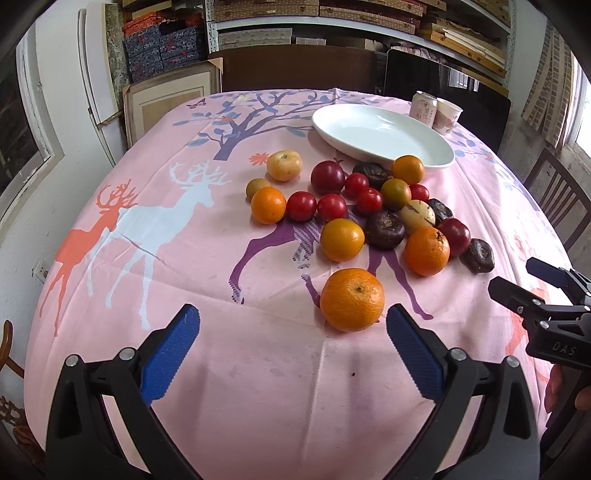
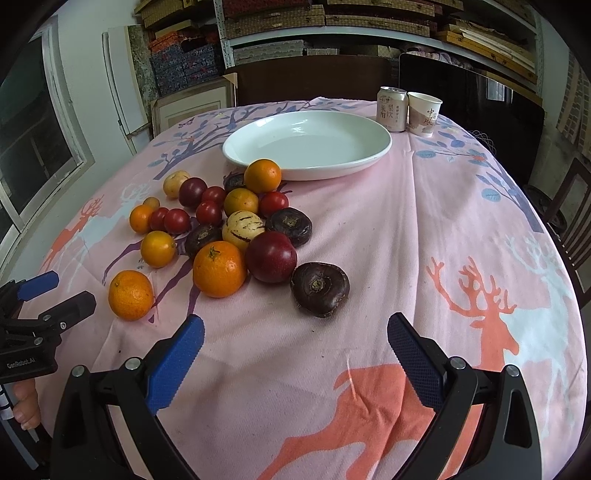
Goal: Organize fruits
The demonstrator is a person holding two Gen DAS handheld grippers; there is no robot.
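- Worktop [image 2: 406, 229]: covered by a pink cloth [image 1: 221, 369] printed with deer in orange, white and purple and with blue-leaved trees; creases run across it.
- Plate [image 2: 376, 155]: white, shallow, nothing on it; toward the far edge of the worktop.
- Can [image 2: 391, 109] and paper cup [image 2: 424, 114]: upright, side by side, at the far edge just behind the plate.
- Fruits [image 1: 369, 206]: a loose heap on the cloth, starting at the plate's near rim and spreading toward the near edge; oranges, small red tomatoes, dark red plums, yellowish round fruits, one pale striped fruit, flat dark-brown pieces.
- Orange [image 1: 351, 299]: nearest fruit in the left wrist view, apart from the heap, just beyond the left fingertips.
- Dark-brown piece [image 2: 320, 288]: nearest fruit to the right fingertips, at the heap's edge.
- Left hand-held gripper [image 1: 293, 332]: jaws wide apart, holding nothing, above the near edge.
- Right hand-held gripper [image 2: 295, 343]: jaws wide apart, holding nothing, above the near edge, beside the left.
- Chairs: one dark chair [image 2: 310, 81] behind the far edge; another [image 1: 557, 199] at the right edge.
- Room: shelves [image 2: 332, 22] stacked with woven and patterned boxes on the back wall; framed boards [image 1: 166, 99] leaning below; window [image 2: 33, 147] on the left.
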